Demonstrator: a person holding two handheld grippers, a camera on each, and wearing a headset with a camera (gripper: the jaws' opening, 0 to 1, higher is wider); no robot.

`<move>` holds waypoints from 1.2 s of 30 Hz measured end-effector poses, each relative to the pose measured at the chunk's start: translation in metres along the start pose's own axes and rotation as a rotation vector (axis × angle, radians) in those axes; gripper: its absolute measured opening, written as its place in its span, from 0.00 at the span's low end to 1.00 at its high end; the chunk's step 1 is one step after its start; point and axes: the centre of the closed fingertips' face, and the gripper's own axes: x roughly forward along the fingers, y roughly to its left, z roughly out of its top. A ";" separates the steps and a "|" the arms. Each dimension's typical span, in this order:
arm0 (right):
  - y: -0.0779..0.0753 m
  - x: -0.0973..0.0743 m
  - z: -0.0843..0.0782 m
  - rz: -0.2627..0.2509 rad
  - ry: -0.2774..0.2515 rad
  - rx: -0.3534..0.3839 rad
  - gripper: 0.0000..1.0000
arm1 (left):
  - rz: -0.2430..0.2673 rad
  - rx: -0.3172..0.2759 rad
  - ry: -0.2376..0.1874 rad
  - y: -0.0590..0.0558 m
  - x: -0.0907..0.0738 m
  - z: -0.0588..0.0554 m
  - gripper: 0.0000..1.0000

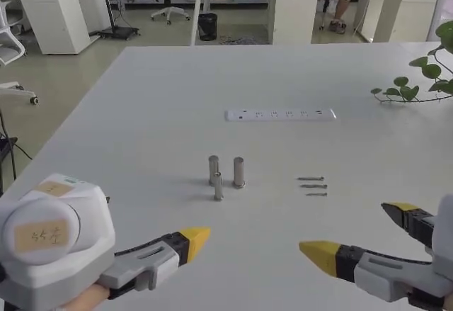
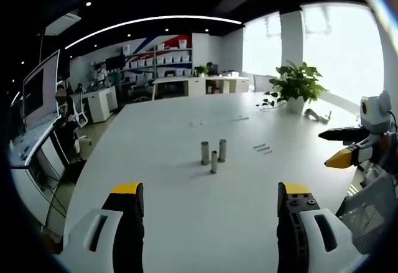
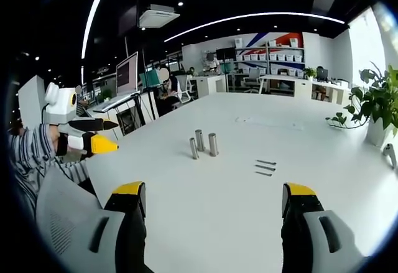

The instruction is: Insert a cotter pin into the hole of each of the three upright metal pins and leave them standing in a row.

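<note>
Fingers (image 2: 127, 201) of the left gripper (image 2: 210, 192) stand wide apart with nothing between them, and the right gripper (image 3: 211, 192) is spread just as wide and just as empty, both hovering over the near part of the white table (image 1: 141, 127). Out in the middle, the metal pins (image 1: 238, 172) stand upright in a tight triangle, one nearer than the other two. The cotter pins (image 1: 311, 186) lie flat and parallel to their right, apart from them, with a power strip (image 1: 281, 115) farther off.

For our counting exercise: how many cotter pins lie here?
3: the far cotter pin, middle cotter pin and near cotter pin, lying parallel right of the upright metal pins. None seems hidden.
</note>
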 end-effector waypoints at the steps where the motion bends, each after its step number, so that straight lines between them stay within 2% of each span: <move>1: 0.000 0.000 0.000 0.001 -0.001 0.000 0.89 | 0.001 0.001 0.002 0.000 0.000 -0.001 0.87; 5: 0.000 0.001 0.001 0.008 0.000 0.003 0.89 | -0.004 -0.016 0.000 0.000 0.001 0.000 0.87; 17: -0.002 0.004 -0.002 0.008 0.011 0.000 0.91 | 0.003 -0.015 0.005 0.002 0.001 -0.002 0.87; 21: -0.001 0.005 -0.007 0.014 0.035 -0.005 0.91 | 0.004 -0.027 0.006 0.003 0.002 -0.004 0.86; 27: 0.001 0.006 -0.006 0.022 0.030 -0.011 0.91 | 0.002 -0.025 0.011 0.002 0.003 -0.006 0.85; 36: -0.001 0.009 -0.006 0.031 0.053 -0.042 0.90 | 0.003 -0.015 0.008 0.005 0.011 -0.007 0.77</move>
